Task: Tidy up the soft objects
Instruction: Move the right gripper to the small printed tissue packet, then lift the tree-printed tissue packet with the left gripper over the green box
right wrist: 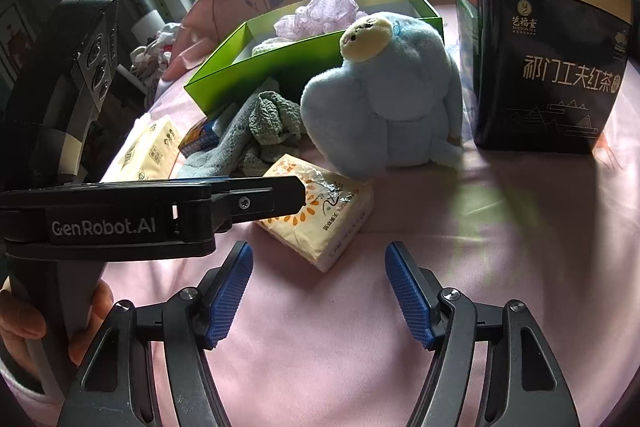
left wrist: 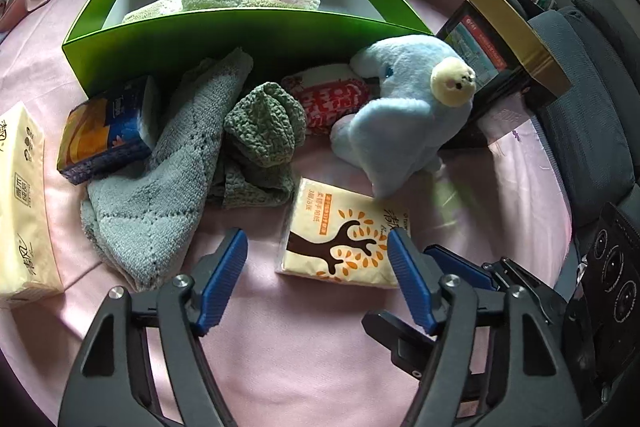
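Cream tissue pack [left wrist: 340,235] lies just ahead of the left claw [left wrist: 318,255], parted and empty, nearer than the right claw [right wrist: 319,273], also parted.

Blue plush elephant [left wrist: 404,115] sits upright beside green box [left wrist: 224,39]. Grey towel [left wrist: 168,187], green cloth [left wrist: 260,131], tissue packs [left wrist: 340,239] lie loose.

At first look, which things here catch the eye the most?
The blue plush stands out, sitting mid-bed in front of the green box, which already holds a towel and a lilac bag. A tree-print tissue pack lies nearest, just ahead of the open left tool. A black tea box stands to the plush's right.
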The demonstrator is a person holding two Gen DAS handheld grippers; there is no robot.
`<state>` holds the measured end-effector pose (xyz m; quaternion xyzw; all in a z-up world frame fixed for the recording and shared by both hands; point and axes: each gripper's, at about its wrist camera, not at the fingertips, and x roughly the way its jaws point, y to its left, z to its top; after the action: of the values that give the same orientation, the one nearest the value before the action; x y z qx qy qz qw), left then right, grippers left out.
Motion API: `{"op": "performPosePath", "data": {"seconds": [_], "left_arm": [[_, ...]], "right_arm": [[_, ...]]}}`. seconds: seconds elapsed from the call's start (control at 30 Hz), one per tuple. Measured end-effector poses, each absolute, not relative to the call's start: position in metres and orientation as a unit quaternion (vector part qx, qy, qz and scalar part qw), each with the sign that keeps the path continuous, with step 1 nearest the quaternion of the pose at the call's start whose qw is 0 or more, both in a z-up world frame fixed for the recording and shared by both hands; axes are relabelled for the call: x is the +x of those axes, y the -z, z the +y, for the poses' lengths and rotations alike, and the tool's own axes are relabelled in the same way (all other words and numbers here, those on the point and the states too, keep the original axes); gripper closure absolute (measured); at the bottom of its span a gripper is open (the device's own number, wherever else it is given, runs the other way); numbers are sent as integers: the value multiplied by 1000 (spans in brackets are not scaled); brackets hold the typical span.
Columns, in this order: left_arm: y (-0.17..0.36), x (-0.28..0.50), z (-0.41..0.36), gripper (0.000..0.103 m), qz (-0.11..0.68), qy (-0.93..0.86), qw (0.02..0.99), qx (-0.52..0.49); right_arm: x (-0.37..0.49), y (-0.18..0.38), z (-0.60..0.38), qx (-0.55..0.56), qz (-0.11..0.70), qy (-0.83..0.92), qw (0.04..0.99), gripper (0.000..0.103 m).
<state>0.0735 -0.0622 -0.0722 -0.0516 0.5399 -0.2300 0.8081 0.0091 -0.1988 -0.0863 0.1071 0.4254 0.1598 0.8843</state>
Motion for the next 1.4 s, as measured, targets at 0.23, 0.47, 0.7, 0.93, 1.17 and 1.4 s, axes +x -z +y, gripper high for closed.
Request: {"op": "performPosePath", "data": {"seconds": [0.23, 0.47, 0.7, 0.93, 1.17, 1.4], "left_arm": [[79, 76, -65, 49, 545, 248, 798, -66], [78, 70, -71, 48, 540, 244, 804, -49], [57, 48, -67, 48, 515, 253, 818, -40], [18, 26, -55, 48, 473, 257, 842, -46], [-12, 12, -45, 48, 442, 253, 859, -48], [-37, 9, -38, 48, 420, 247, 873, -38]], "right_arm": [[19, 94, -194, 94, 429, -162, 884, 50], [18, 94, -191, 85, 424, -160, 887, 59], [0, 74, -190, 89, 406, -164, 894, 59], [-20, 36, -181, 68, 366, -169, 913, 59], [-32, 6, -174, 56, 336, -178, 923, 59], [-32, -16, -165, 46, 315, -189, 929, 59]]}}
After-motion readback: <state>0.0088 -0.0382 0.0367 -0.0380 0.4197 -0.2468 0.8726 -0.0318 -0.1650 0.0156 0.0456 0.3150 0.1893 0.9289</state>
